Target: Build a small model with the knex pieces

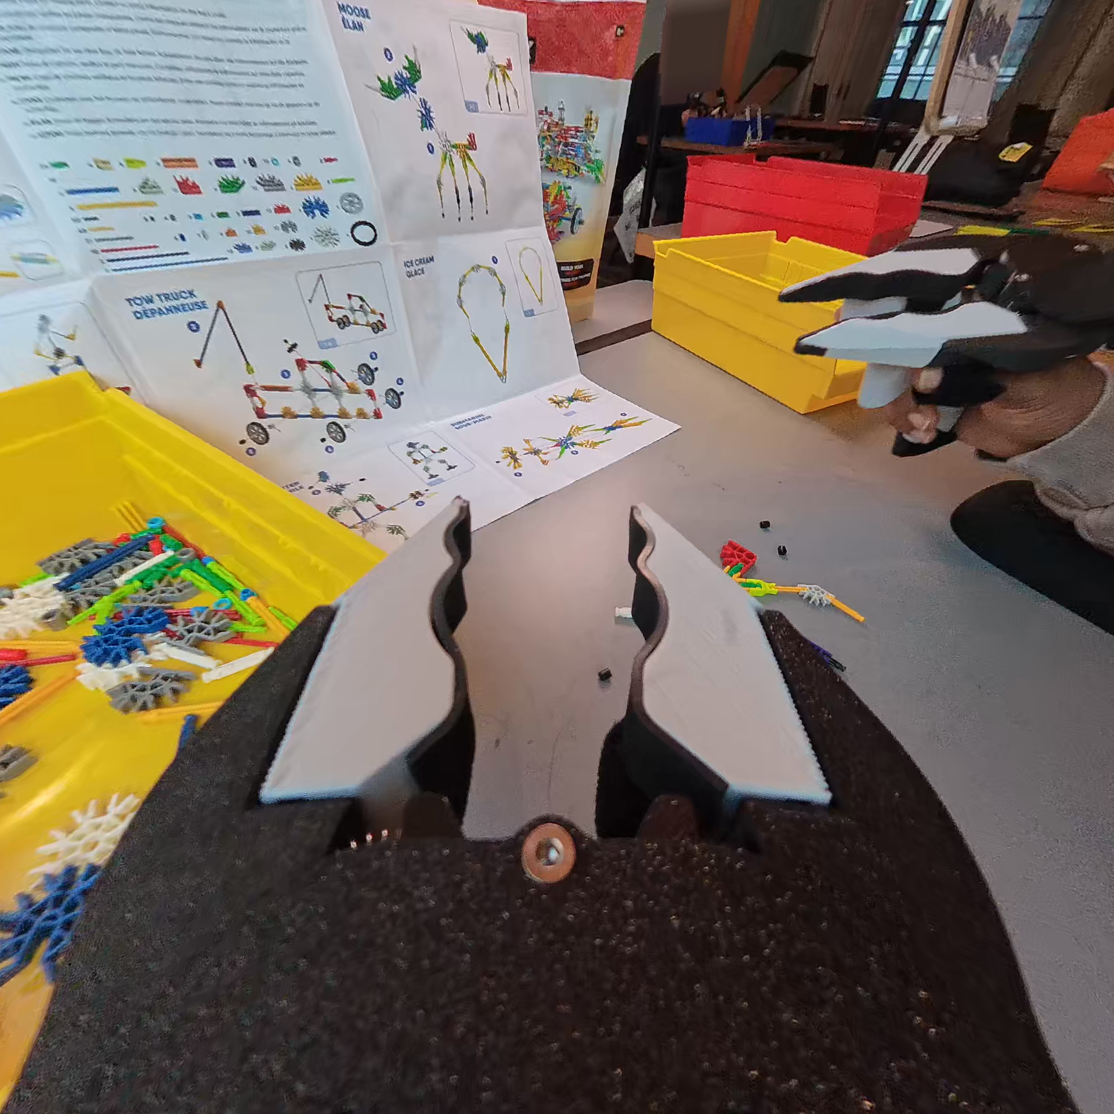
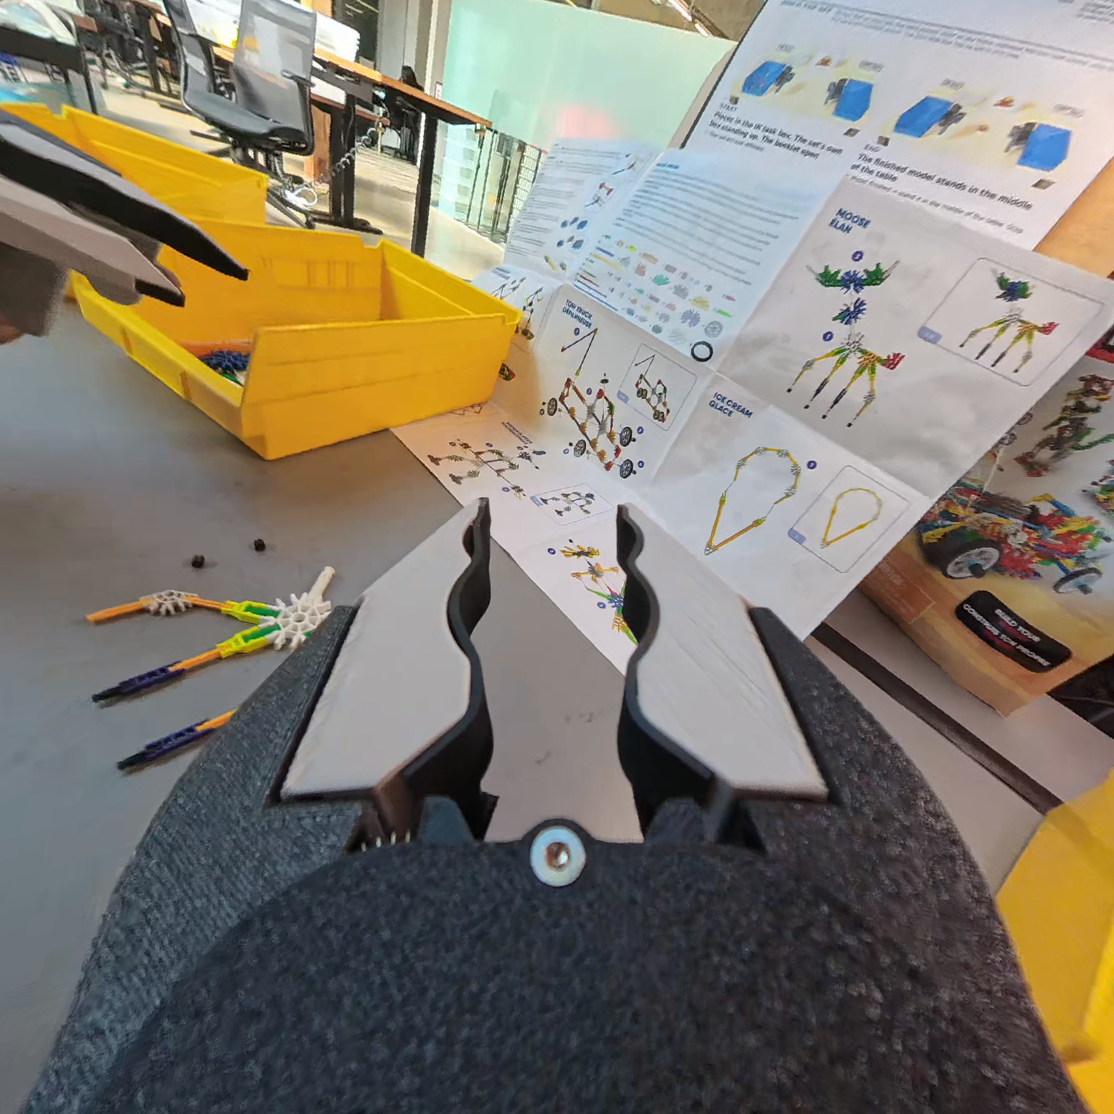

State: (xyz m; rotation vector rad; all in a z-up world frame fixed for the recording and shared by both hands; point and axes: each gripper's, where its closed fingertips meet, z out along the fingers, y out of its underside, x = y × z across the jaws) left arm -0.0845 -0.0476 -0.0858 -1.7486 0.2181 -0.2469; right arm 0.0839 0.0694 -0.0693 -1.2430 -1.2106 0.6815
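My left gripper (image 1: 548,512) is open and empty above the grey table (image 1: 693,458). A yellow bin (image 1: 241,464) holding several loose rods and snowflake-shaped connectors sits just to its left. A partly built model (image 1: 783,588) of orange, green and blue rods with red, grey and white connectors lies on the table to its right. My right gripper (image 2: 551,509) is open and empty, over the table near the edge of an unfolded instruction sheet (image 2: 753,361). The model (image 2: 241,615) lies to its left. Each gripper also shows in the other's view, the left one (image 2: 211,286) and the hand-held right one (image 1: 793,322).
Small black pieces (image 1: 604,673) and a white piece (image 1: 624,613) lie loose on the table. A second yellow bin (image 1: 741,325) and red bins (image 1: 802,199) stand at the back right. A printed toy box (image 2: 994,572) stands behind the sheet.
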